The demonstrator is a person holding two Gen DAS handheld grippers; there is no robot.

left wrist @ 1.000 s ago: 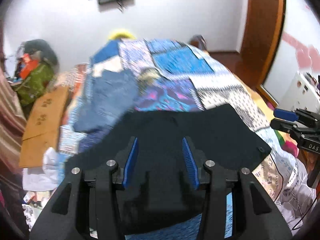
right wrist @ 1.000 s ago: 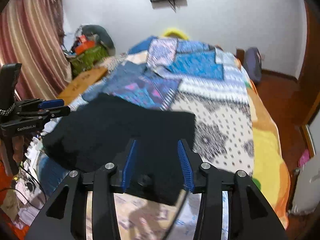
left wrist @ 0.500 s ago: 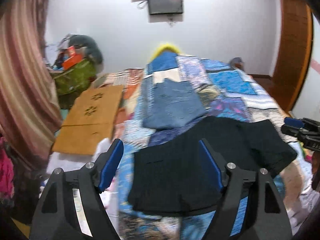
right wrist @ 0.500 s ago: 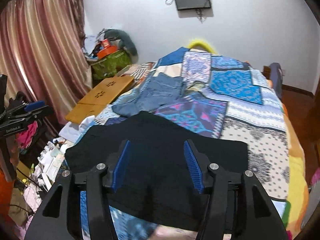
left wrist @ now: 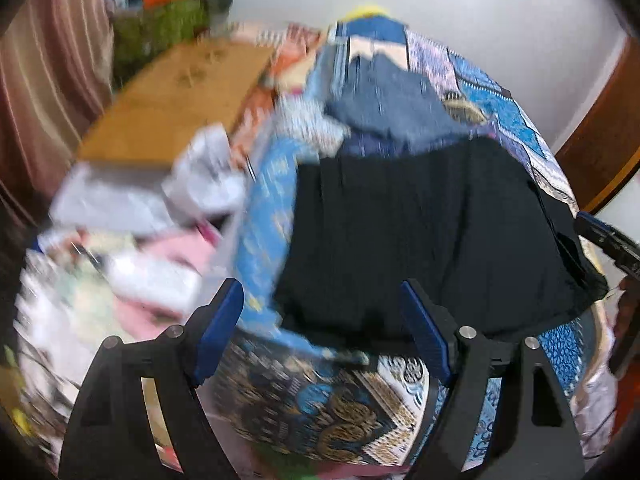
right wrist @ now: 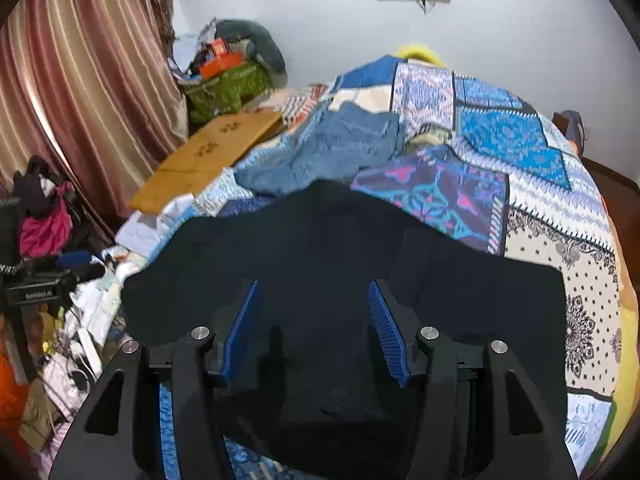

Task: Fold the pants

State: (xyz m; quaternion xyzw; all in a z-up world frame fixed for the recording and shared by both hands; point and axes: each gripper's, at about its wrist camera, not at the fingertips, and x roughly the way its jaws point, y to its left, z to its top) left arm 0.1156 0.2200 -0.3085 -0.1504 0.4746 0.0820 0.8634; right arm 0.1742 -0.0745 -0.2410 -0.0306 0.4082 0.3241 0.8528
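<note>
Black pants (right wrist: 340, 264) lie folded flat on the patchwork bedspread (right wrist: 500, 140); they also show in the left wrist view (left wrist: 420, 232). My left gripper (left wrist: 322, 320) is open and empty, near the left front corner of the pants at the bed's edge. My right gripper (right wrist: 314, 320) is open and empty, just above the near part of the pants. The right gripper's tip (left wrist: 604, 236) shows at the right edge of the left wrist view; the left gripper (right wrist: 48, 276) shows at the left of the right wrist view.
Folded blue jeans (right wrist: 340, 148) lie beyond the black pants. A wooden board (right wrist: 216, 152) leans at the bed's left side. Loose clothes and clutter (left wrist: 132, 248) cover the floor on the left. Striped curtains (right wrist: 80, 80) hang at the left.
My left gripper has opened wide and swung left and down to the pants' left front corner. My right gripper has drawn back and lifted slightly; the pants lie released on the bed.
</note>
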